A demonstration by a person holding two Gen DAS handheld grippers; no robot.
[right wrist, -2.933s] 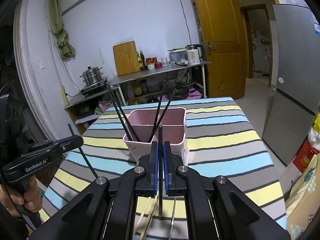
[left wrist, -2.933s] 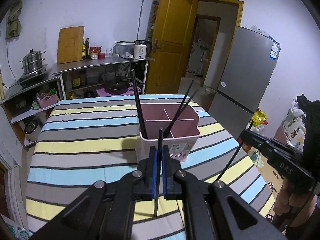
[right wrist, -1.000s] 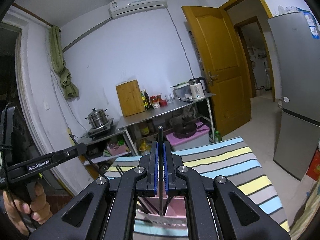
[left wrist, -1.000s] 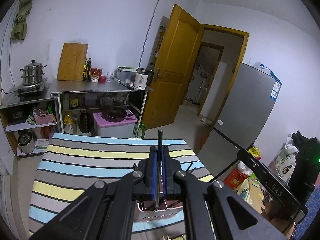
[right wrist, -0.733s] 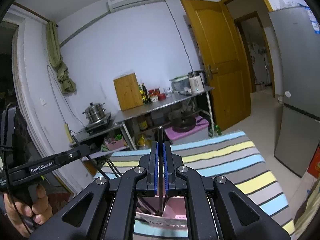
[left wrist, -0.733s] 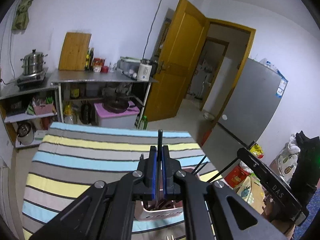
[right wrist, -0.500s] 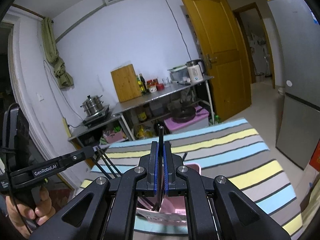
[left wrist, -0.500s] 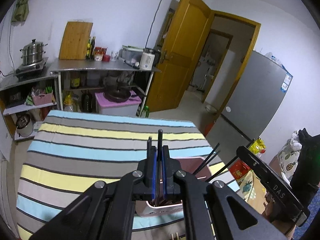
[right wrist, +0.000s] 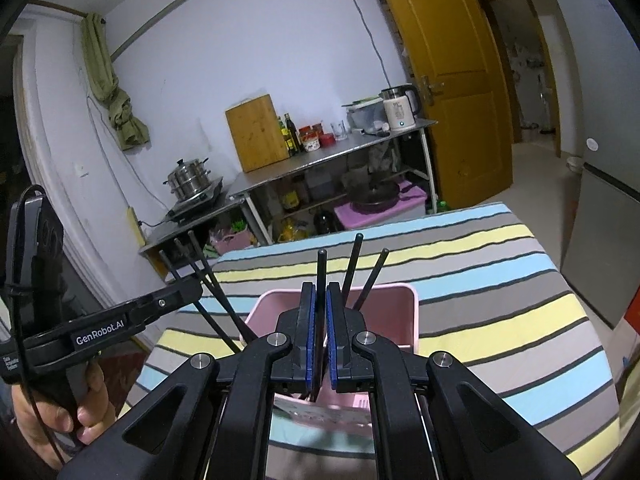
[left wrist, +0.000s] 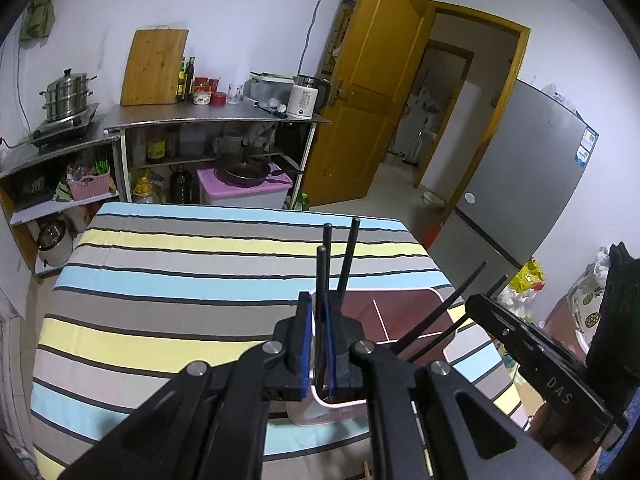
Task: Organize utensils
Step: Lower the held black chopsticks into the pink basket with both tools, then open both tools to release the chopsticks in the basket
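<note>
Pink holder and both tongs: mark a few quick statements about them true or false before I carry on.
1. The pink holder stands on the striped tablecloth. True.
2. A black chopstick stands between the pads of the right tongs. True; the jaws have just been opening, and gaps show beside it.
3. The holder is empty. False: several chopsticks lean in it.
4. The left tongs carry a spoon. False: a second chopstick stands between them.
5. The yellow door is shut. False: it stands open.

Left hand-held gripper and right hand-held gripper, angled downward, jaws just parting slightly.
</note>
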